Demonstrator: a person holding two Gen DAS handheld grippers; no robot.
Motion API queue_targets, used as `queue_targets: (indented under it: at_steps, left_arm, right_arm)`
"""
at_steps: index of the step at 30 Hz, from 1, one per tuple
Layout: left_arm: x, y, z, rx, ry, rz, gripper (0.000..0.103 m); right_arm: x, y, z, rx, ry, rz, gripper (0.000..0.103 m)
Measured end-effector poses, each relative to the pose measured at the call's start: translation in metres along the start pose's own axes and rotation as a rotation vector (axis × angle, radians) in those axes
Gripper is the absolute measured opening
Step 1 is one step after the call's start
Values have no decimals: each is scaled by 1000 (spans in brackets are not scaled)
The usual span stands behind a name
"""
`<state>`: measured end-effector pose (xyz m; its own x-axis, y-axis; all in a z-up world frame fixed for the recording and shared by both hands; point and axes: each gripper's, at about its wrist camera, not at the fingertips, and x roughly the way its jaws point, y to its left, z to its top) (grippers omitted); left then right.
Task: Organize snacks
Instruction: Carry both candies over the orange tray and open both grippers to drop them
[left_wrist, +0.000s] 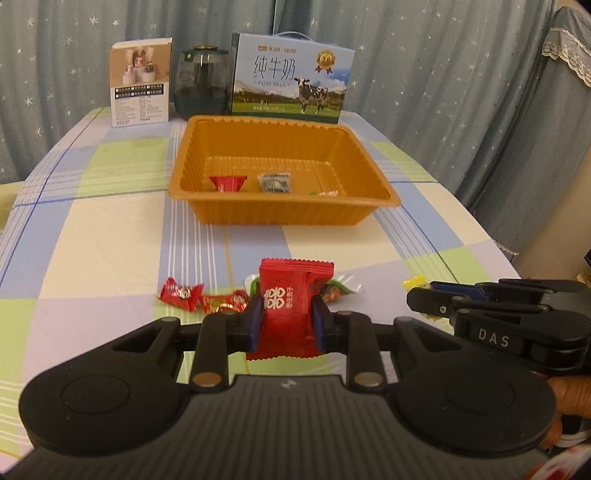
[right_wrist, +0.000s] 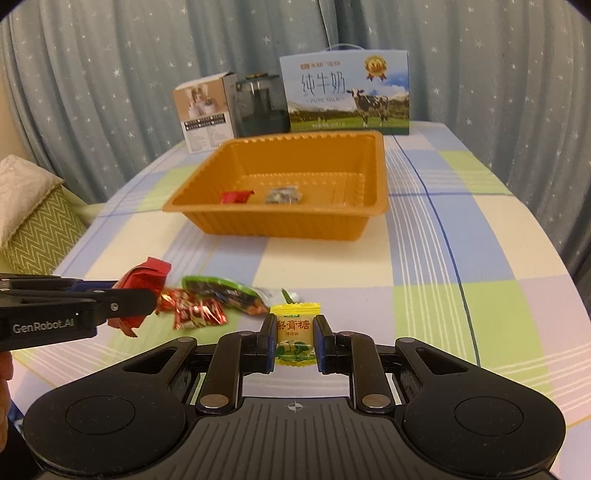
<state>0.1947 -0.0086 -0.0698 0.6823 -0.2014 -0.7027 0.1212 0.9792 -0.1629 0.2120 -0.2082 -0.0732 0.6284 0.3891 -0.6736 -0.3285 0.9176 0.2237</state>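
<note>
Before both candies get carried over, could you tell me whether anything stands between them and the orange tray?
Nothing visible does. Only bare tablecloth lies between the red candy, the yellow candy and the orange tray; the loose sweets sit beside them.

A bench (left_wrist: 92, 236) stands in front of grey-blue curtains (left_wrist: 424, 55) printed with small white stars; the curtains hang in folds across the whole back of the room. The bench is covered by a checked cloth (right_wrist: 461, 229) in pale blue, green, cream and lilac. At the left, a cushion (right_wrist: 37, 221) with a green zigzag pattern sits beside the bench. At the right, a lace-trimmed cover (left_wrist: 569, 55) drapes over a piece of furniture. Lighting is warm and even.
</note>
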Motion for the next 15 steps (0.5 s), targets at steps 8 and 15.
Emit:
queue_targets:
  at_steps: [8,15]
  left_arm:
    - [-1,2,24,13,-15,-15,25]
    - [9,8,59,33,-37,-22,25]
  right_arm:
    - [-6,5,26,-27,-32,4,21]
    - [2,-3,66,-27,-54,7,21]
